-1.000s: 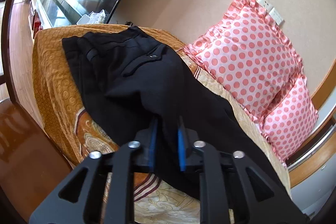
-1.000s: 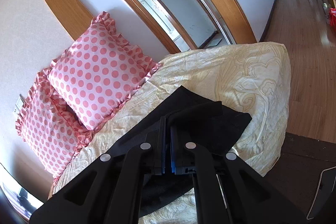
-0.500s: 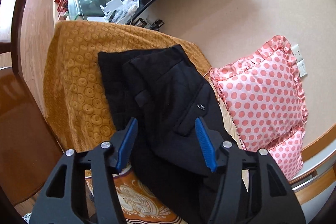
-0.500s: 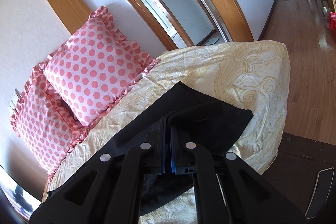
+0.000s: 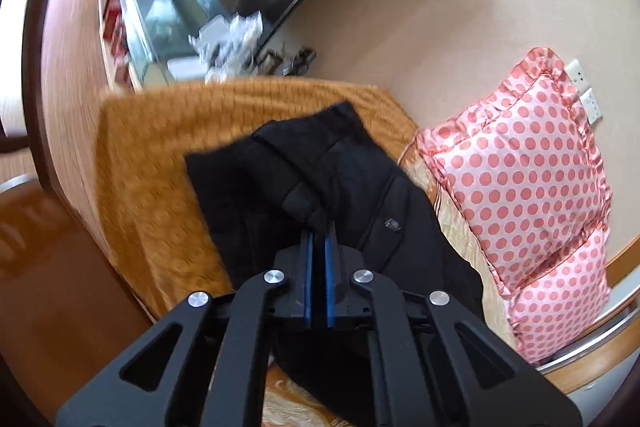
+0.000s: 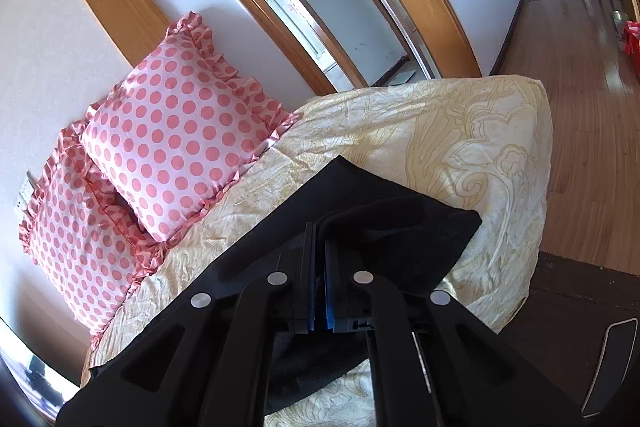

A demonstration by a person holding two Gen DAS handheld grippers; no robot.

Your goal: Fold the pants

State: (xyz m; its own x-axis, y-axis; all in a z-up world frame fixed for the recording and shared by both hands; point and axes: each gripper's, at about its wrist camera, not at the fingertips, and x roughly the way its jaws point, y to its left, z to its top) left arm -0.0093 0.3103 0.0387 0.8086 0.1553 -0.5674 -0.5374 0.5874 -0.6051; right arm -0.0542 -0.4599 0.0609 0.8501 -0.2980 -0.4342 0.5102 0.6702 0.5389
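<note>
Black pants lie along the bed, waist end on the orange cover. In the left wrist view my left gripper has its blue pads closed together, with a raised fold of the pants near the back pocket pinched at the tips. In the right wrist view the leg end of the pants rests on the cream bedspread. My right gripper is shut on a lifted fold of that leg end, the cloth curling over the pads.
Two pink polka-dot pillows lean against the wall behind the pants. A glass cabinet stands past the bed's orange end. Wooden floor lies beyond the cream end. Wall sockets sit above the pillows.
My left gripper let go of the pants' middle, opened wide, moved toward the waist end and closed on a fold there. The right gripper kept its hold and place.
</note>
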